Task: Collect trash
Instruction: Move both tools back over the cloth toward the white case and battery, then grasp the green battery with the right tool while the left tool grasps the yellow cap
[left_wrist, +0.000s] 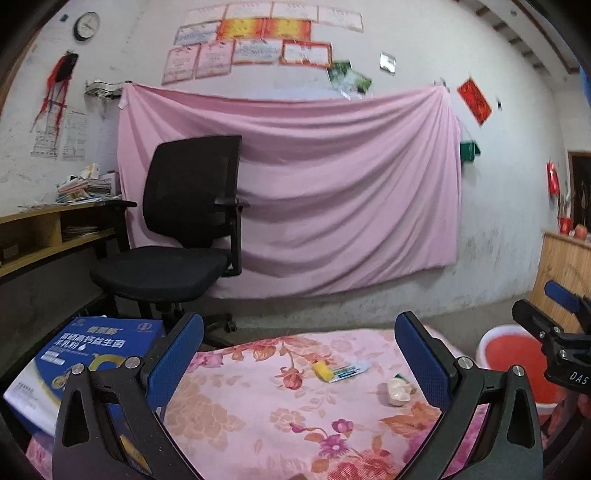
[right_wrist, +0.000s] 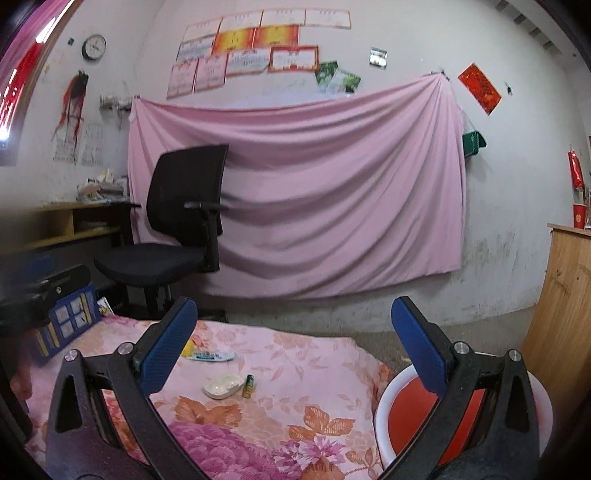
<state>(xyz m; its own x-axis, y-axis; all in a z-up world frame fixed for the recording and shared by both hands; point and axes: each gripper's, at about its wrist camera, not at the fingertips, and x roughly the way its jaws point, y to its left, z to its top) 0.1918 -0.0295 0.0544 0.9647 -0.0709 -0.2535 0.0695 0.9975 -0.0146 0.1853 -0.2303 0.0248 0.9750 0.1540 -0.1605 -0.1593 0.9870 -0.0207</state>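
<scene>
A floral-covered table (left_wrist: 258, 417) fills the lower middle of both views. On it, near its far edge, a tube (left_wrist: 349, 370) lies touching a small block (left_wrist: 321, 370); nearer and to their right sit a crumpled wad (left_wrist: 398, 392) and a small bottle (right_wrist: 248, 386) just beside it. A box (left_wrist: 92, 350) stands at the table's left end. A basin (right_wrist: 413, 413) sits off the table's right edge. Behind, at centre left, a chair (left_wrist: 184, 229) stands before a hung cloth (left_wrist: 332, 184), with a shelf (left_wrist: 48, 229) at far left.
</scene>
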